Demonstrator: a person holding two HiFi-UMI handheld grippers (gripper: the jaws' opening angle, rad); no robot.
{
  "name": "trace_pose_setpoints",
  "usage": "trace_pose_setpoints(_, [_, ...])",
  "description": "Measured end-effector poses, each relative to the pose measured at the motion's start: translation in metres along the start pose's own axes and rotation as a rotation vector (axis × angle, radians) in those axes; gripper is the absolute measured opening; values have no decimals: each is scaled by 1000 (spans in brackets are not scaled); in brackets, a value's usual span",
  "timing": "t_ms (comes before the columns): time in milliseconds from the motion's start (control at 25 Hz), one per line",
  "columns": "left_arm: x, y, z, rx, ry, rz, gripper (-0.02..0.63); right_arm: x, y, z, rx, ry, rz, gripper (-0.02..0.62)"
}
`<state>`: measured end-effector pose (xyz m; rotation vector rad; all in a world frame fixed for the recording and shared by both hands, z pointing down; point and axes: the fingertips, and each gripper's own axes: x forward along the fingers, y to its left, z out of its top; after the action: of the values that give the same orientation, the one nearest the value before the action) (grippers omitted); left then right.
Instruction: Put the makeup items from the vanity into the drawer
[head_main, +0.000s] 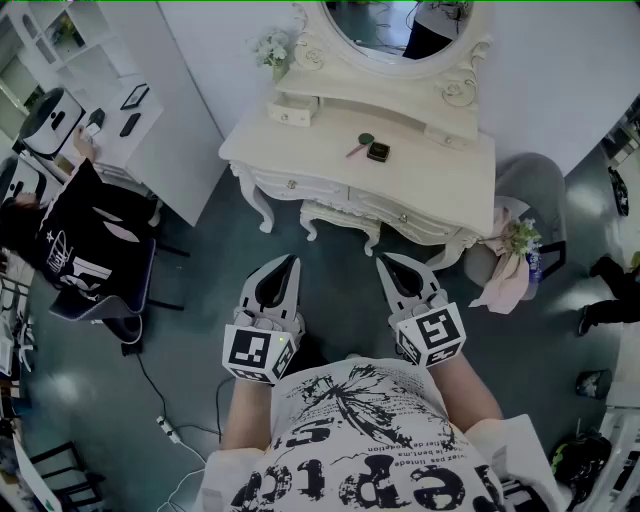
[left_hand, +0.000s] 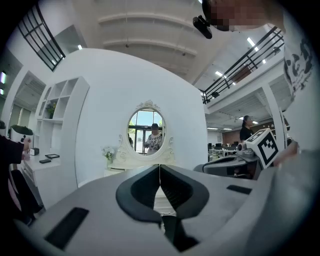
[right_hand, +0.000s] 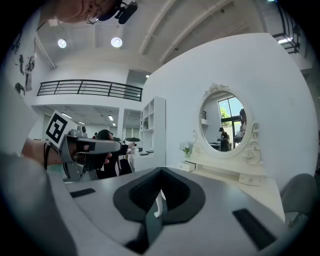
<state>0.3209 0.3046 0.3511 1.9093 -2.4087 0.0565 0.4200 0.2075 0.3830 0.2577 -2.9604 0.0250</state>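
Cream vanity (head_main: 300, 150) against the white wall carries the makeup items on its top, a small brush (head_main: 358, 147) just left of a dark square compact (head_main: 378, 152); its front drawer (head_main: 291, 184) looks shut. Short of the vanity's front, the left gripper (head_main: 291, 262) and the right gripper (head_main: 386, 262) are aimed at it, both pinched closed and empty, likely carried so for the approach.

The left gripper (left_hand: 159, 167) fills the lower frame, its two dark-padded jaws pressed together with nothing between them. Straight ahead, against a curved white wall, stands a white vanity (left_hand: 121, 161) with an oval mirror (left_hand: 147, 131) that reflects a standing person. Small white flowers (left_hand: 108, 152) sit at its left end. A white shelf unit (left_hand: 57, 115) is further left. The right gripper (left_hand: 200, 168), with its marker cube (left_hand: 264, 146), shows at right.
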Motion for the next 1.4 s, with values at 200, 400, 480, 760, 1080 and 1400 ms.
trace_pose_setpoints(200, [5, 4, -4, -5, 2, -2, 20, 7, -2, -2, -2, 1, 0, 18])
trace_pose_setpoints(400, [9, 9, -9, -15, 14, -3, 20, 16, -4, -5, 13, 16, 1, 17])
trace_pose_setpoints(480, [11, 14, -12, -23, 20, -1, 20, 23, -4, -8, 23, 27, -2, 17])
trace_pose_setpoints(760, [30, 61, -26, -45, 42, -1, 20, 75, -7, -15, 44, 57, -24, 18])
trace_pose_setpoints(1080, [72, 163, -22, -43, 44, -66, 20, 176, -12, 1, 54, 68, -120, 18])
trace_pose_setpoints(1400, [114, 252, -12, -18, 64, -137, 20, 263, -22, 20, 96, 70, -216, 18])
